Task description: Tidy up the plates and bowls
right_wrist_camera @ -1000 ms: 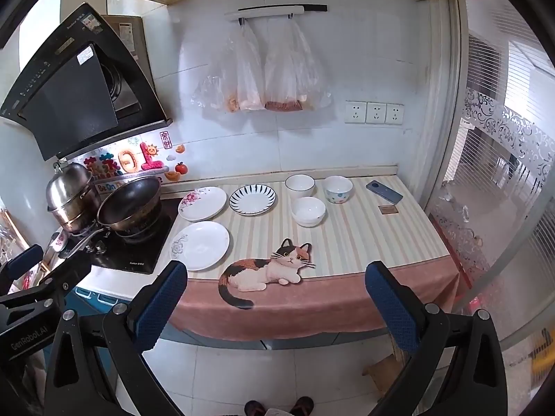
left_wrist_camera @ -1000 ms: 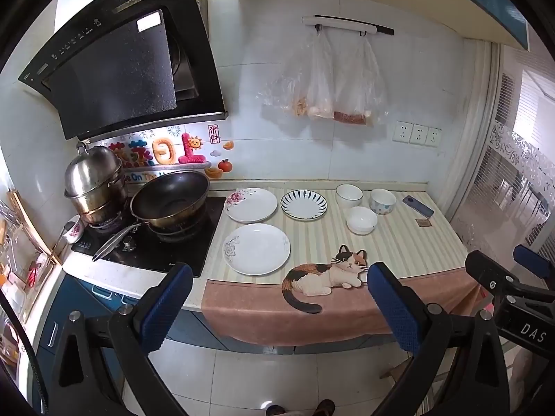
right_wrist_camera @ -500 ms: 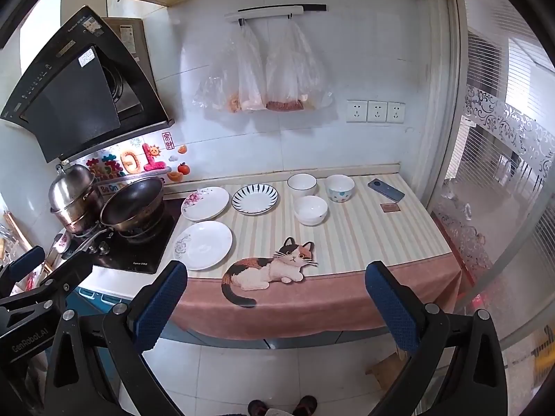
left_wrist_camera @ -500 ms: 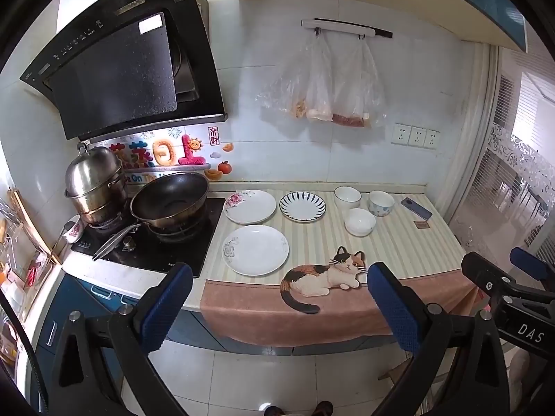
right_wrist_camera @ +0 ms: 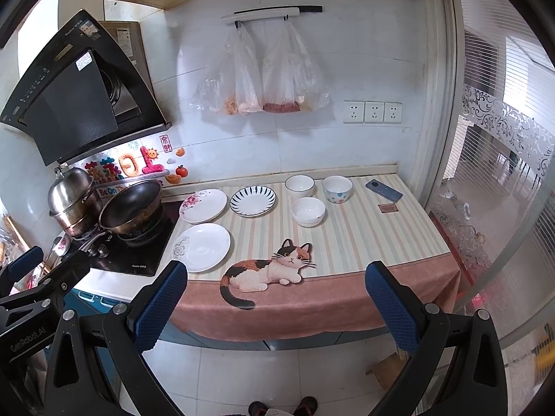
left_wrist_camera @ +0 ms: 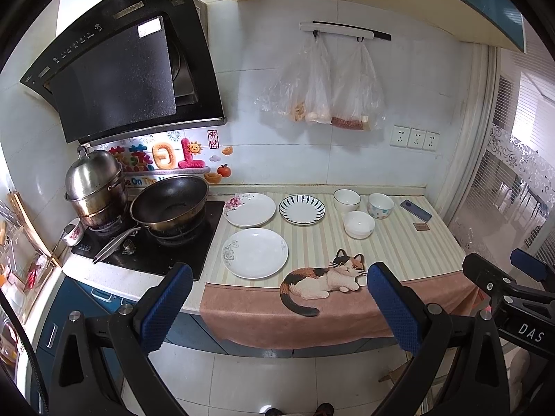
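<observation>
Three plates lie on the striped counter mat: a plain white plate (left_wrist_camera: 255, 252) (right_wrist_camera: 203, 247) at the front, a flower-print plate (left_wrist_camera: 249, 209) (right_wrist_camera: 203, 205) behind it, and a blue-striped plate (left_wrist_camera: 301, 209) (right_wrist_camera: 253, 200) to its right. Three bowls stand further right: a white bowl (left_wrist_camera: 359, 224) (right_wrist_camera: 308, 211), a blue-rimmed bowl (left_wrist_camera: 347, 200) (right_wrist_camera: 299, 185) and a dotted bowl (left_wrist_camera: 381, 205) (right_wrist_camera: 337, 189). My left gripper (left_wrist_camera: 279, 306) and right gripper (right_wrist_camera: 275, 306) both hang open and empty in front of the counter, well short of the dishes.
A black wok (left_wrist_camera: 170, 204) and a steel steamer pot (left_wrist_camera: 95, 187) sit on the stove at left. A phone (left_wrist_camera: 415, 210) and a small card (left_wrist_camera: 421, 226) lie at the counter's right end. Plastic bags (left_wrist_camera: 322, 86) hang on the wall.
Both views have drifted slightly; the counter sits a little further away and lower. Nothing on the counter has moved, and both grippers stay open.
</observation>
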A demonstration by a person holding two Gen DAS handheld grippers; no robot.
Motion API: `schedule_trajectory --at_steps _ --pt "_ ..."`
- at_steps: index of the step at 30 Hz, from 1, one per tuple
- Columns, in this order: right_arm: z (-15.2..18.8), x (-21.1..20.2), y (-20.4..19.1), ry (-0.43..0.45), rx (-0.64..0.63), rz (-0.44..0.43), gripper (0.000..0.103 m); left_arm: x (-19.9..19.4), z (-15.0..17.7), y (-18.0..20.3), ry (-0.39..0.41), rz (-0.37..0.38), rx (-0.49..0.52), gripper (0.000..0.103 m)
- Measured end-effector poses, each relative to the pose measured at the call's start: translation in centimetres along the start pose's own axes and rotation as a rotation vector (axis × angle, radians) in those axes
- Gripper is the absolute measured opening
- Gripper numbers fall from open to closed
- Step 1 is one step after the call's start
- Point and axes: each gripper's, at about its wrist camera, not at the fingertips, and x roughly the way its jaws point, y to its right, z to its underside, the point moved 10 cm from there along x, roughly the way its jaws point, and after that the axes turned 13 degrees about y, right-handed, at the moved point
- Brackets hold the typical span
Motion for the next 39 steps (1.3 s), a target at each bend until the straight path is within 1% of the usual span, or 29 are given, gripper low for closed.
schedule_trajectory --at_steps 20,39 --pt "0.17 0.32 0.76 0.001 0.002 0.003 0.103 0.84 -0.28 0.74 0.003 -0.002 0.009 0.103" --pt "-0.17 0.62 0.94 0.002 0.001 0.005 0.103 0.84 -0.23 0.54 0.004 -0.002 0.008 0.103"
